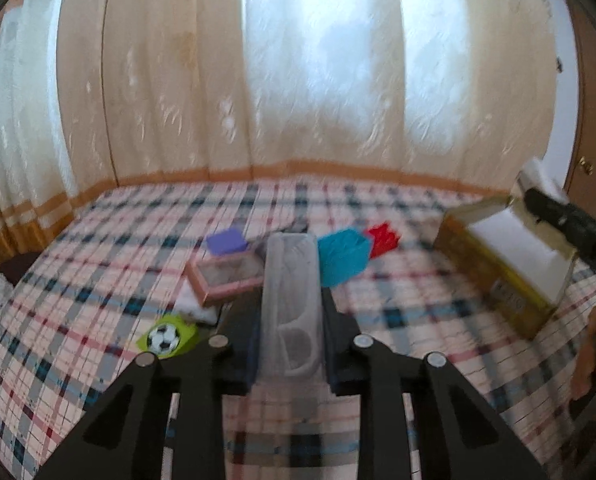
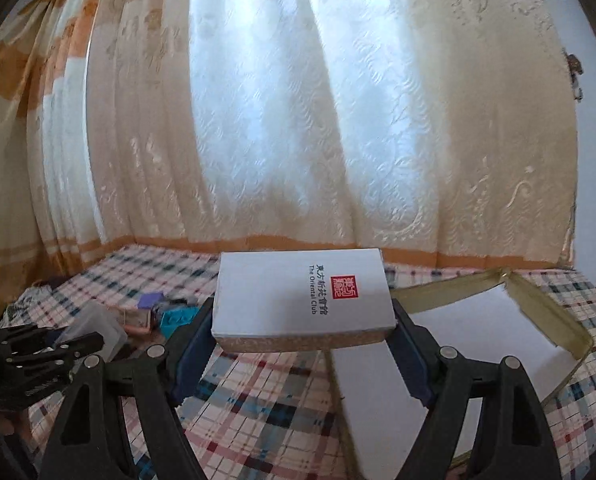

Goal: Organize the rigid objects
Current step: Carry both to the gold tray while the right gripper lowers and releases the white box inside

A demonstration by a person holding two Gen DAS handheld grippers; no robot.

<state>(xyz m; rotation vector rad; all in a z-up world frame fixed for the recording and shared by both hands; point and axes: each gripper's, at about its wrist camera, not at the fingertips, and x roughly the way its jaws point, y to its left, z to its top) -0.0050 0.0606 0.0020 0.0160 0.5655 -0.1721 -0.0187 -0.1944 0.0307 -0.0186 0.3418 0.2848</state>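
2 claws are both loaded. The left claw (image 1: 290,304) is clamped on a translucent plastic case (image 1: 290,300), long and narrow, gripped across its short width and held above the plaid-covered bed (image 1: 98,280). The right claw (image 2: 303,320) is closed on a white box (image 2: 301,292), its fingers pressing the 2 short ends, and holds it clear of the cloth just beside the open gold-edged storage box (image 2: 497,332), which shows a bare white floor.

Handling, as I judge it: the white box looks like stiff card, light, with smooth printed faces that could slip if the squeeze eases; the end-to-end grip seems sound because the walls there resist crushing. The plastic case appears hard and slick, probably light, and a grip near its middle should keep it from tipping forward.

Writing on the white box reads "The Oriental Club", with a line of Chinese characters alongside and a red square seal. A label on the storage box's gold side is too blurred to read.

Waiting on the bed in the left view are a purple block (image 1: 226,241), a pink-rimmed box (image 1: 228,276), a blue container (image 1: 343,258), a red piece (image 1: 383,238) and a green card with a football (image 1: 166,338).
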